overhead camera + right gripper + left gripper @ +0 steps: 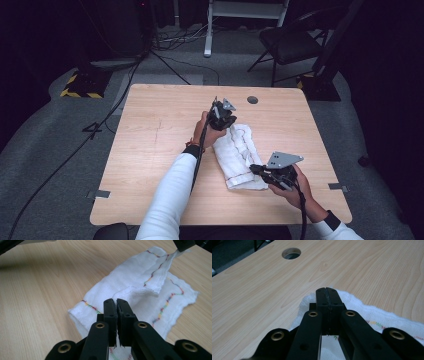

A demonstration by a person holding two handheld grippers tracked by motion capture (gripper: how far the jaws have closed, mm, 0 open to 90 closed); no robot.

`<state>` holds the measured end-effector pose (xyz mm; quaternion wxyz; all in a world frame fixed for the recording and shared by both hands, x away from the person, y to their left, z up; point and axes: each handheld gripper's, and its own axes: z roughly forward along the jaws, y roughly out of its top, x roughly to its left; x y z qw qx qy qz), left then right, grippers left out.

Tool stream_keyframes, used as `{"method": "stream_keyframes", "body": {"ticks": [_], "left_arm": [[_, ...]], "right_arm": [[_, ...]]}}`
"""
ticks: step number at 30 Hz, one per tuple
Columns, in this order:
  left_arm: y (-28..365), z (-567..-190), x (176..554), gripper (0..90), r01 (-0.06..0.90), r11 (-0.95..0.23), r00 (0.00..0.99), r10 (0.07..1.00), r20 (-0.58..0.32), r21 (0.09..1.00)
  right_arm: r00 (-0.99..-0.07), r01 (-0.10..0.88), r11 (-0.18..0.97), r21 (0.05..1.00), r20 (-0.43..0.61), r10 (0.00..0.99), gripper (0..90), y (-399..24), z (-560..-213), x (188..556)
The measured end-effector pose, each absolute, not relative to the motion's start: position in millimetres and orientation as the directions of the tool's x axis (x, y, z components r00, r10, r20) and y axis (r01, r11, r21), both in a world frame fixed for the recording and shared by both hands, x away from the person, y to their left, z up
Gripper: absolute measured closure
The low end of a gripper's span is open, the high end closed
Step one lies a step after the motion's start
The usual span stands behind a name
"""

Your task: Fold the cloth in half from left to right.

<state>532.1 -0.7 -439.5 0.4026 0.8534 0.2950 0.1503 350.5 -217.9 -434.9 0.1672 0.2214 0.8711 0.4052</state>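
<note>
Pale wood spreads under my hands, a table [150, 150] with a round hole [252, 99] near its far edge, grey carpet and a dark chair [290, 45] beyond. On it, right of the middle, lies a white cloth [237, 157] with bright stitched edges, loosely folded. My left tongs [220, 117] sit at its far end, pressed together, with a corner of the cloth pinched between their tips and lifted slightly. My right tongs [262, 171] sit at its near end, almost fully together above the hem; I cannot tell whether any cloth is caught in them.
</note>
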Motion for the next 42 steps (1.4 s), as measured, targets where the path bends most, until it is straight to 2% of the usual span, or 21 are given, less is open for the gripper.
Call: {"method": "stream_keyframes", "body": {"ticks": [16, 19, 20, 21, 23, 25, 28, 31, 34, 38, 42], "left_arm": [[-60.6, -451.5, 546.4, 89.8, 0.366, -0.543, 0.794, 0.606, 0.052, 0.755], [-69.4, -456.8, 544.7, 89.2, 0.365, -0.555, 0.793, 0.606, 0.064, 0.747], [-71.6, -457.6, 542.8, 85.1, 0.37, -0.55, 0.788, 0.612, 0.06, 0.749], [-72.5, -457.5, 540.3, 76.3, 0.373, -0.544, 0.784, 0.618, 0.058, 0.751], [-69.8, -455.4, 533.1, 71.5, 0.362, -0.549, 0.813, 0.581, 0.033, 0.753], [-64.6, -451.3, 521.8, 60.6, 0.343, -0.57, 0.824, 0.565, 0.052, 0.747], [-47.9, -442.3, 504.5, 50.6, 0.325, -0.565, 0.836, 0.546, 0.049, 0.759], [-27.9, -433.2, 488.3, 36.1, 0.324, -0.543, 0.829, 0.557, 0.044, 0.774], [-9.1, -428.3, 473.9, 26.7, 0.352, -0.525, 0.831, 0.556, 0.0, 0.775], [6.6, -433.9, 443.8, 23.2, 0.333, -0.547, 0.856, 0.517, -0.003, 0.768], [12.6, -449.2, 416.5, 22.3, 0.313, -0.602, 0.878, 0.479, 0.018, 0.735]], "right_arm": [[-0.822, 0.324, 0.591, 0.738, -0.089, 0.563, 86.5, -245.7, -451.7, 344.1], [-0.823, 0.344, 0.605, 0.718, -0.08, 0.563, 83.7, -248.3, -457.8, 343.3], [-0.824, 0.348, 0.612, 0.71, -0.081, 0.561, 79.9, -248.8, -460.0, 342.8], [-0.823, 0.35, 0.619, 0.703, -0.085, 0.562, 74.5, -249.2, -461.8, 342.5], [-0.814, 0.364, 0.62, 0.695, -0.086, 0.574, 66.5, -250.3, -464.0, 342.2], [-0.811, 0.365, 0.616, 0.698, -0.087, 0.578, 58.9, -252.0, -464.7, 342.8], [-0.798, 0.378, 0.592, 0.712, -0.075, 0.598, 54.6, -256.0, -462.2, 345.1], [-0.789, 0.374, 0.573, 0.729, -0.075, 0.609, 50.6, -259.1, -458.8, 348.3], [-0.787, 0.374, 0.579, 0.724, -0.082, 0.611, 48.3, -261.4, -458.3, 352.8], [-0.79, 0.375, 0.598, 0.708, -0.092, 0.606, 42.3, -265.2, -459.2, 360.7], [-0.776, 0.375, 0.596, 0.71, -0.112, 0.621, 41.3, -270.2, -461.4, 369.1]]}}
